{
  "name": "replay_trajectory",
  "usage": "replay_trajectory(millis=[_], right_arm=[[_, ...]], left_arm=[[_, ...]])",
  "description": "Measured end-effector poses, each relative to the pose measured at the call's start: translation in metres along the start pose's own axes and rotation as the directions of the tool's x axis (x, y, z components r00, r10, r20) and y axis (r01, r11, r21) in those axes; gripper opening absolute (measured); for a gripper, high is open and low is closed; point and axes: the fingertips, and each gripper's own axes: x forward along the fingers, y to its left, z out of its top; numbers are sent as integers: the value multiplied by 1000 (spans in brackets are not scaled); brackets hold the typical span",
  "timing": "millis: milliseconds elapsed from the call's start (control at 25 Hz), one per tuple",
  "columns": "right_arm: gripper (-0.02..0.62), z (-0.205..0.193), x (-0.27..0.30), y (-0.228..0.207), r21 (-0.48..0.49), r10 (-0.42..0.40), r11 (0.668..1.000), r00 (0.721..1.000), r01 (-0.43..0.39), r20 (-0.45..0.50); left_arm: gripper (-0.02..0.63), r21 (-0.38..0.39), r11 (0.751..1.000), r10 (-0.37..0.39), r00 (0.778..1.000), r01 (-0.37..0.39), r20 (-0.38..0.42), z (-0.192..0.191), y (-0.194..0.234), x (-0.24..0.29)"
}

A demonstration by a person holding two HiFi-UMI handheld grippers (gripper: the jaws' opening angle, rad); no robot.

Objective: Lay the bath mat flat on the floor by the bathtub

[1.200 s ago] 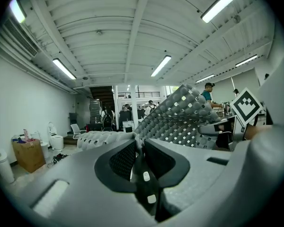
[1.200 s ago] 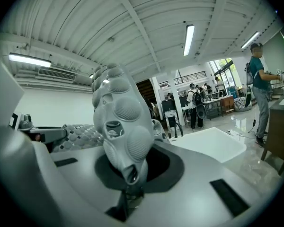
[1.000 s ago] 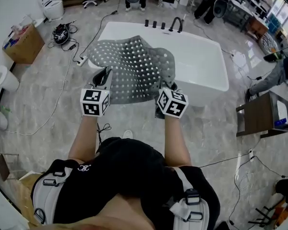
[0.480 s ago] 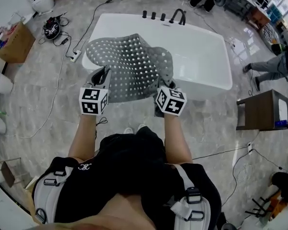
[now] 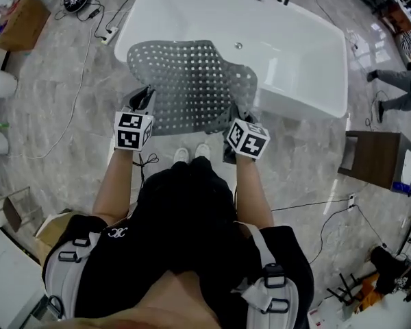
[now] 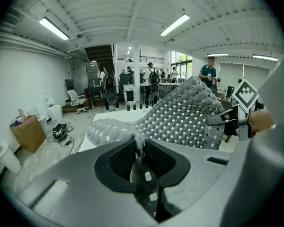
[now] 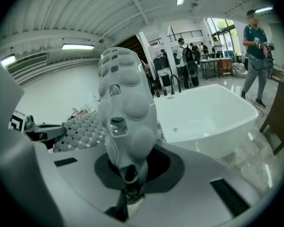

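- Gripping the near left corner of the bath mat [image 5: 192, 88], the left gripper [image 5: 146, 96] is shown with its jaws clamped on a pinched fold of the perforated grey sheet
- Between the two grippers the mat is held in the air, its near edge running left to right and its length reaching away from the person, out over the near rim of the bathtub [image 5: 332, 105]
- At the near right corner, the right gripper [image 5: 234, 114] is closed tight on the mat's bumpy edge, level with the left one, so neither hand is judged nearer
- The floor [image 5: 61, 122] beside the tub, where the mat is to be laid, lies below and just nearer than the mat, by the person's shoes; a pull back and down is judged to be called for
- Compared with a second earlier, the mat is spread flatter and lower, its right-hand hump is reduced, and both grips are unchanged
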Motion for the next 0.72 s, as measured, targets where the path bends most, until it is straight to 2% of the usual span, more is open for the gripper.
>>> replay_trajectory(millis=[160,280,520,720], right_arm=[[21,-48,34,-15,36,-6,999,995,10,-104],[23,-92,55,-24,44,-29,998,980,38,-195],[23,-190,97,-41,19,-47,998,934,57,-355],[25,-264,160,-70,28,-51,997,888,71,-457]], left_arm=[[60,-6,1000,-16,996,15,-86,-45,3,26],[60,-52,998,-29,986,21,-162,-92,3,43],[60,-124,990,-95,954,62,-284,-198,-13,77],[60,-148,987,-106,925,55,-365,-286,-1,134]])
